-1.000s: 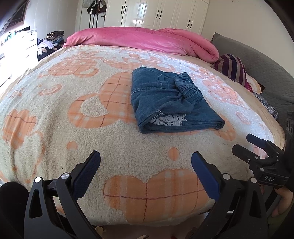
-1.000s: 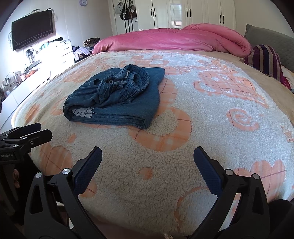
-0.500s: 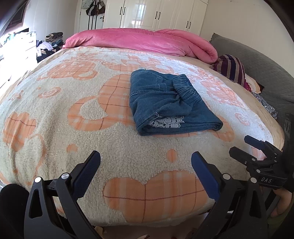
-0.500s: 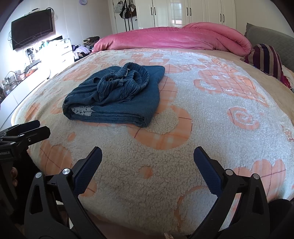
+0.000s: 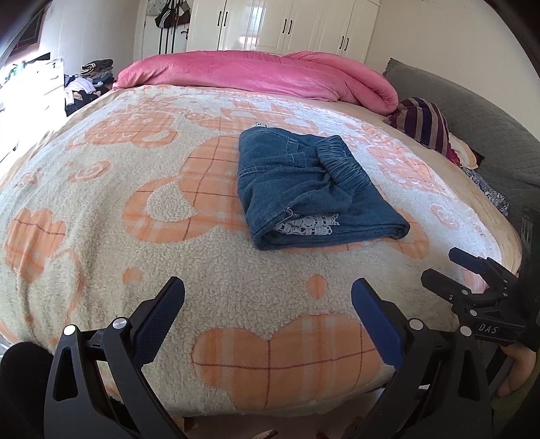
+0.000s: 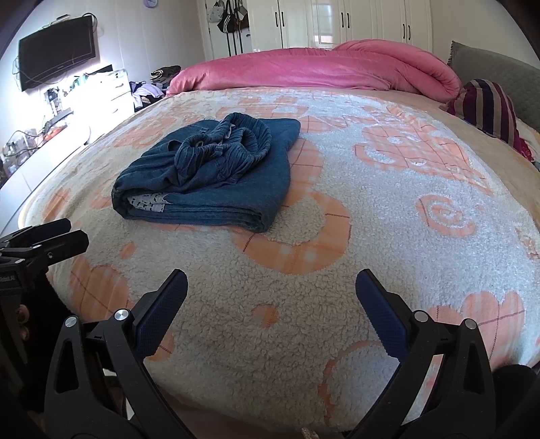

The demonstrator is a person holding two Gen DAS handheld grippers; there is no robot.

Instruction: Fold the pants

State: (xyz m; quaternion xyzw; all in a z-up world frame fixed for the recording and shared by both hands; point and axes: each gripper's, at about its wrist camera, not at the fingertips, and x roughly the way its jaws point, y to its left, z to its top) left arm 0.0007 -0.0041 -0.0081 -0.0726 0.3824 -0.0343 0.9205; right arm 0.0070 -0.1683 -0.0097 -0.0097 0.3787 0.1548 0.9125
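Blue denim pants (image 5: 310,189) lie folded in a compact bundle on the fleece blanket (image 5: 101,209), elastic waistband on top and white lace trim showing at the near edge. They also show in the right wrist view (image 6: 209,175). My left gripper (image 5: 268,304) is open and empty, held low by the bed's near edge, well short of the pants. My right gripper (image 6: 271,293) is open and empty, also near the bed's edge. Each gripper shows at the side of the other's view: the right one (image 5: 472,287), the left one (image 6: 37,243).
A rolled pink duvet (image 5: 256,72) lies across the far end of the bed. A striped pillow (image 5: 423,123) and grey headboard (image 5: 489,135) are at the right. White wardrobes (image 5: 287,27), a dresser with clutter (image 6: 84,91) and a wall television (image 6: 55,57) stand around.
Both grippers have drawn back slightly from the pants and stayed open. The pants have not moved.
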